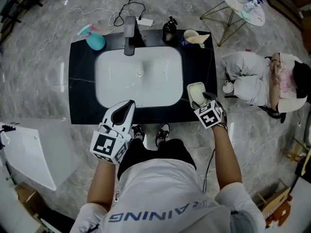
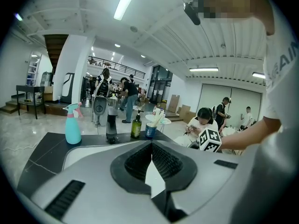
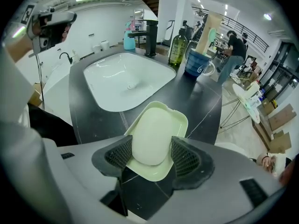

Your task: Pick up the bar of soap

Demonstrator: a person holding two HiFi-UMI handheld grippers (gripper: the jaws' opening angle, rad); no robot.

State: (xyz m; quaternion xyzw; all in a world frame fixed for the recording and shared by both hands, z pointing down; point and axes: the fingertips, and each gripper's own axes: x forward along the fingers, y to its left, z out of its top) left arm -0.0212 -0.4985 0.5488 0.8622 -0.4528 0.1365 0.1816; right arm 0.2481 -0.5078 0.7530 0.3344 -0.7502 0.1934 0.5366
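A pale bar of soap (image 3: 150, 136) lies in a light green dish (image 3: 180, 120) on the black counter, to the right of the basin. My right gripper (image 3: 152, 150) reaches over the dish with its jaws wide, one ribbed pad on each long side of the soap. The left pad sits against the soap's edge, while a sliver of dish shows beside the right pad. In the head view the right gripper (image 1: 201, 100) covers the near end of the dish (image 1: 196, 86). My left gripper (image 1: 127, 106) hovers at the counter's front edge with its jaws closed and nothing in them; its tips (image 2: 152, 146) meet.
A white basin (image 1: 138, 76) is set in the black counter (image 1: 80, 81), with a dark faucet (image 1: 129, 35) behind it. A teal spray bottle (image 1: 95, 39), a dark pump bottle (image 1: 169, 30) and a blue cup (image 1: 192, 37) stand along the back. A person (image 1: 262, 81) sits to the right.
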